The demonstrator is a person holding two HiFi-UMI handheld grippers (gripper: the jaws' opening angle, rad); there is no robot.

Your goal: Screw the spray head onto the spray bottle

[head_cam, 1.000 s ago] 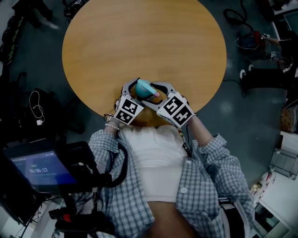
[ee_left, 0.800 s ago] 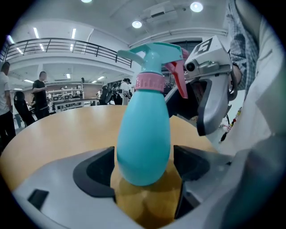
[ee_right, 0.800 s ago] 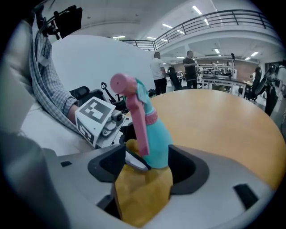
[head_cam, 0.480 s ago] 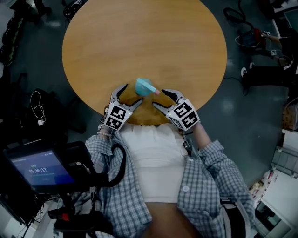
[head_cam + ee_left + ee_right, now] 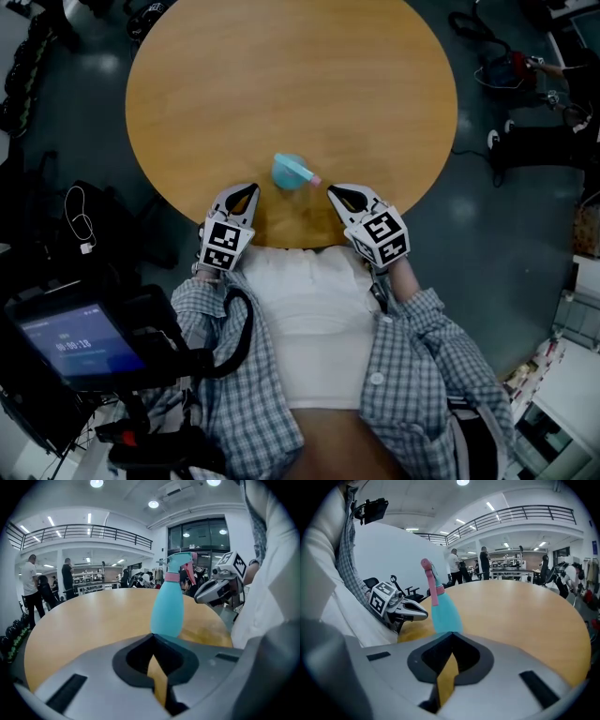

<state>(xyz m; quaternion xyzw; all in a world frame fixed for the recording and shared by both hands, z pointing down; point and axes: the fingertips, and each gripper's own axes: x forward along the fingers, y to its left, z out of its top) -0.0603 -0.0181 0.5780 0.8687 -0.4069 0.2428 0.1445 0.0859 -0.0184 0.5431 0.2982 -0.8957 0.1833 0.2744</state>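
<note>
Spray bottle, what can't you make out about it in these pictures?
- Spray bottle base: hidden behind the left tool in the left gripper view, behind the right tool in the right gripper view.
- Whether the pink collar is screwed tight: too small in every view.
- Fill level: opaque wall, all views.

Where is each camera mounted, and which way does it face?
Head view: on the person's head, looking steeply down at table, spray bottle, shirt, sleeves, left hand-held gripper and right hand-held gripper.
Left gripper view: rides the left one, facing the spray bottle; own jaws just closed, empty; shirt at right.
Right gripper view: rides the right one, facing it from opposite; jaws just closed, empty; shirt at left.
Shared: both gripper views show the spray bottle and the other gripper.
</note>
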